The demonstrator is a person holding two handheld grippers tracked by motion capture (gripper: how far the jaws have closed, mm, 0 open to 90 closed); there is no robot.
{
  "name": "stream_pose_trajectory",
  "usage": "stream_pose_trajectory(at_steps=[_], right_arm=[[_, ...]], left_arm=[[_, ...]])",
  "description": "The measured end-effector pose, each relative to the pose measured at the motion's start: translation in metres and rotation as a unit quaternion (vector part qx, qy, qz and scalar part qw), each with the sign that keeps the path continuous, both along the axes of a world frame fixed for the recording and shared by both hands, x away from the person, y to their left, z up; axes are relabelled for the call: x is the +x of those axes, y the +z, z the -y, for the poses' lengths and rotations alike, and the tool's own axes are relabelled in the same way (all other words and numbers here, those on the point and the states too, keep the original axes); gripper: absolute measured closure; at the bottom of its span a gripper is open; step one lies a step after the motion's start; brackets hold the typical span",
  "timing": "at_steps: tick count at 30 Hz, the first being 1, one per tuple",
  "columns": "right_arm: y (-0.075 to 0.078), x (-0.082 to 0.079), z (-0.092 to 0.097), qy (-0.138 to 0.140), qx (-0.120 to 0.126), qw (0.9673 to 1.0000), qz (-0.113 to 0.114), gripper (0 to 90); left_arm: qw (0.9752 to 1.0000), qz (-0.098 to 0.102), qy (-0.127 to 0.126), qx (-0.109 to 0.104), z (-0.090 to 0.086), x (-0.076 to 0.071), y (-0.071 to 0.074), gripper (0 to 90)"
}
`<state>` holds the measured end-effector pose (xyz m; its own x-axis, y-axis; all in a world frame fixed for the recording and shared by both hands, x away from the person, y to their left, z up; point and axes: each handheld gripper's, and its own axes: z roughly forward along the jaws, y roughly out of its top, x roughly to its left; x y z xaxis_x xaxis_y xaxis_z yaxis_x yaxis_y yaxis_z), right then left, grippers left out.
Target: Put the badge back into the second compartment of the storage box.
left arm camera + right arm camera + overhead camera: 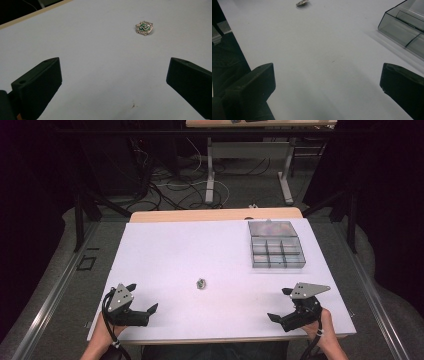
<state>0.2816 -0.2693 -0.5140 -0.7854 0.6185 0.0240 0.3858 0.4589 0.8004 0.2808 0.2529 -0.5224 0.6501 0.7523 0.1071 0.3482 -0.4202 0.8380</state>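
A small silver badge with a green centre (201, 283) lies flat on the white table top (190, 250), near the middle and toward the front. In the left gripper view the badge (144, 27) sits ahead and to the right of the jaws. My left gripper (142, 297) rests at the front left of the table, open and empty. At the front right my right gripper (280, 304) is open too, holding nothing. The right gripper view catches the badge (302, 3) at its top edge, far from the jaws.
A clear plastic organiser box (276, 251) with several compartments and an open lid stands at the back right; its corner (404, 25) shows in the right gripper view. The table's front edge (220, 339) runs just behind both grippers. Cables and table legs lie on the floor beyond.
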Motion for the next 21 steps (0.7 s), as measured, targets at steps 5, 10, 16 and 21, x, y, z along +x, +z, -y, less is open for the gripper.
stream_pose_trajectory(at_steps=[5,10,16,21], right_arm=[[0.002,0.002,-0.004,0.001,0.002,1.0,-0.002,0.0],[0.005,0.005,-0.011,0.007,0.002,1.0,0.003,0.0],[0.008,0.011,-0.02,0.017,-0.012,0.9998,-0.001,0.0],[0.008,0.017,-0.027,0.021,-0.01,0.9997,0.003,0.0]], left_arm=[[1.0,0.0,-0.001,0.0,0.0,0.0,0.0,0.3],[1.0,0.002,0.0,-0.002,0.0,0.0,0.0,0.3],[1.0,0.001,-0.001,0.0,0.0,0.0,0.0,0.3],[1.0,0.002,0.0,0.003,0.0,0.0,0.0,0.3]])
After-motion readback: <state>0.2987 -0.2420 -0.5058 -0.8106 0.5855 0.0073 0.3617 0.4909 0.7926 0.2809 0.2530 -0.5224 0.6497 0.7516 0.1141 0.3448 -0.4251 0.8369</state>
